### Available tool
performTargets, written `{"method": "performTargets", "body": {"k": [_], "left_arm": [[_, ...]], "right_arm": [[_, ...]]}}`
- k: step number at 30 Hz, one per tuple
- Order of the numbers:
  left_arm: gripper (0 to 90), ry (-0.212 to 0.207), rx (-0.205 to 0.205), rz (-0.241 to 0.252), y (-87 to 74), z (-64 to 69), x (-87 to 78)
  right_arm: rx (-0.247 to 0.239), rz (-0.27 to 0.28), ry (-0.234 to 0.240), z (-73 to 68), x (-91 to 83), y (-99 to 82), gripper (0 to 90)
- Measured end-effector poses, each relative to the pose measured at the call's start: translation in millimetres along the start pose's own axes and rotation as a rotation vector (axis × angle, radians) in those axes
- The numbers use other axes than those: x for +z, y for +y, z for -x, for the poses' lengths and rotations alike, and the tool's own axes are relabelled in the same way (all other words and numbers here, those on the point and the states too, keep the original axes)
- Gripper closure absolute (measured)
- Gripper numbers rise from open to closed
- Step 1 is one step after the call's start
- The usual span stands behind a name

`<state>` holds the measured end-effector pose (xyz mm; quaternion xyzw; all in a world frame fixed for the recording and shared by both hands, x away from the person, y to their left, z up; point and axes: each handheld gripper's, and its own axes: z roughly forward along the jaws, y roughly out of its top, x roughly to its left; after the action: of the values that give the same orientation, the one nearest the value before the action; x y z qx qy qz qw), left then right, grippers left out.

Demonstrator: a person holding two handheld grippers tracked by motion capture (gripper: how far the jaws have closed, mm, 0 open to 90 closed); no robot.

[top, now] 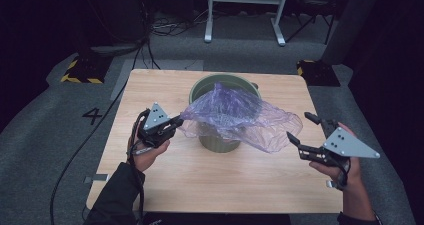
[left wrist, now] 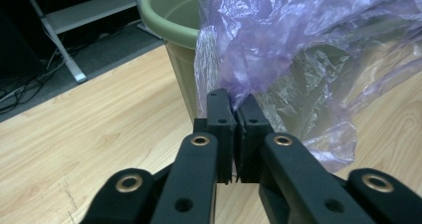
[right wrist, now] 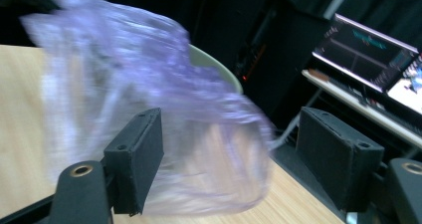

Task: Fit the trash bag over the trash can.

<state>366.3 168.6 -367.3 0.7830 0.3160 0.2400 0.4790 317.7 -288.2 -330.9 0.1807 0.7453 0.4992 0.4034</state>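
Observation:
A thin purple plastic bag (top: 235, 115) lies draped over an olive-green bin (top: 220, 144) that stands upright on the wooden table (top: 210, 180). My left gripper (top: 179, 121) is at the bag's left edge and is shut on it. In the left gripper view the pads (left wrist: 234, 99) pinch a fold of the bag (left wrist: 278, 40) beside the bin (left wrist: 164, 15). My right gripper (top: 299, 126) is held open just off the bag's right end. In the right gripper view the jaws (right wrist: 234, 149) stand wide apart. The blurred bag (right wrist: 149, 84) and the bin rim (right wrist: 219, 67) lie beyond them.
Grey carpet surrounds the table, with a "4" mark (top: 92, 116) and a cable at the left. Black-and-yellow striped bases (top: 82, 70) sit at the far corners. A white frame (top: 245, 0) stands behind. A lit monitor (right wrist: 368, 50) is off the table's right side.

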Motion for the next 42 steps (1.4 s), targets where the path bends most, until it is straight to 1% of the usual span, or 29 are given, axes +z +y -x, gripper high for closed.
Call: {"method": "performTargets", "body": {"k": [2, 5, 7, 8, 9, 10, 11, 12, 14, 15, 16, 17, 18, 20, 22, 26, 28, 30, 31, 33, 34, 35, 36, 38, 39, 40, 41, 42], "left_arm": [[85.5, -0.002, 0.001, 0.000, -0.7, -1.0, 0.0], [84.7, -0.009, 0.003, -0.003, -2.2, -2.9, 0.0], [83.1, -0.007, 0.006, -0.005, -3.1, -4.3, 0.3], [80.7, -0.003, 0.004, -0.007, -3.5, -5.4, 0.1], [78.0, -0.009, 0.001, -0.005, -4.1, -6.5, 0.0], [73.6, -0.015, 0.001, -0.005, -4.5, -7.5, -0.3], [68.8, -0.023, -0.005, 0.002, -5.3, -8.7, -1.3], [62.2, -0.037, -0.009, 0.011, -5.7, -9.1, -2.7], [52.3, -0.056, -0.003, 0.021, -5.2, -8.5, -5.7], [46.0, -0.058, 0.001, 0.017, -3.4, -7.5, -7.7], [37.3, -0.047, 0.007, 0.010, -1.1, -6.2, -9.2], [31.9, -0.036, 0.015, 0.010, 1.5, -4.9, -11.1], [29.9, -0.038, 0.025, 0.019, 4.5, -4.2, -13.6], [26.1, -0.057, 0.025, 0.048, 10.5, -3.4, -18.9], [23.8, -0.065, 0.030, 0.076, 19.0, -3.2, -25.5], [22.2, -0.052, 0.044, 0.088, 33.8, -6.2, -28.8], [21.7, -0.049, 0.053, 0.078, 40.9, -9.8, -25.8], [21.1, -0.040, 0.063, 0.059, 47.5, -14.9, -19.0], [21.0, -0.035, 0.061, 0.049, 49.9, -18.0, -15.6], [25.8, -0.048, 0.026, 0.039, 52.7, -25.2, -8.3], [28.4, -0.045, 0.014, 0.034, 53.4, -27.8, -5.4], [30.4, -0.031, 0.001, 0.021, 53.7, -31.6, 0.1], [34.6, -0.030, -0.004, 0.007, 53.7, -34.8, 5.0], [44.2, -0.014, -0.013, -0.019, 52.5, -40.1, 15.4], [45.7, -0.012, -0.015, -0.037, 51.9, -43.1, 20.5], [52.4, -0.013, -0.024, -0.044, 51.1, -45.0, 24.2], [55.8, -0.013, -0.043, -0.055, 49.7, -48.0, 30.3], [58.0, -0.026, -0.051, -0.069, 48.7, -50.7, 34.5]], "right_arm": [[0.033, -0.023, -0.004, 10.4, 8.2, -2.1, 26.2], [0.059, -0.066, 0.012, 18.5, 19.8, -5.4, 25.7], [0.053, -0.099, 0.013, 20.6, 29.8, -7.8, 27.6], [0.048, -0.120, 0.017, 21.2, 35.9, -9.0, 32.7], [0.043, -0.135, 0.035, 21.8, 40.3, -10.1, 35.2], [0.042, -0.141, 0.042, 21.8, 44.1, -11.2, 40.0], [0.041, -0.145, 0.044, 21.6, 46.2, -11.9, 49.4], [0.041, -0.148, 0.061, 21.7, 49.0, -12.8, 56.0], [0.050, -0.143, 0.084, 21.2, 51.1, -13.3, 68.0], [0.046, -0.139, 0.089, 20.7, 51.5, -13.2, 70.3], [0.040, -0.133, 0.096, 19.7, 52.1, -12.5, 74.7], [0.038, -0.128, 0.100, 19.0, 52.4, -11.5, 76.8], [0.037, -0.123, 0.102, 18.5, 52.9, -10.2, 79.0], [0.028, -0.116, 0.106, 17.6, 53.7, -6.6, 80.5], [0.027, -0.110, 0.101, 18.0, 54.5, -3.0, 81.8], [0.028, -0.102, 0.099, 20.7, 57.0, 1.9, 83.2], [0.032, -0.101, 0.100, 22.2, 59.4, 3.3, 83.4], [0.036, -0.100, 0.105, 23.9, 62.7, 4.7, 83.5], [0.038, -0.101, 0.105, 24.8, 64.5, 5.4, 83.5], [0.045, -0.102, 0.110, 27.5, 68.2, 6.7, 83.7], [0.053, -0.101, 0.108, 29.1, 70.3, 7.3, 83.7], [0.062, -0.100, 0.111, 30.5, 72.1, 7.6, 83.7], [0.072, -0.100, 0.118, 32.7, 75.7, 8.3, 83.8], [0.088, -0.109, 0.124, 36.4, 82.5, 9.6, 84.0], [0.101, -0.114, 0.128, 38.5, 86.5, 9.5, 84.1], [0.110, -0.127, 0.131, 40.4, 90.9, 8.8, 84.0], [0.116, -0.136, 0.126, 41.9, 94.7, 7.9, 84.1], [0.128, -0.152, 0.119, 44.7, 100.7, 5.8, 84.1]]}}
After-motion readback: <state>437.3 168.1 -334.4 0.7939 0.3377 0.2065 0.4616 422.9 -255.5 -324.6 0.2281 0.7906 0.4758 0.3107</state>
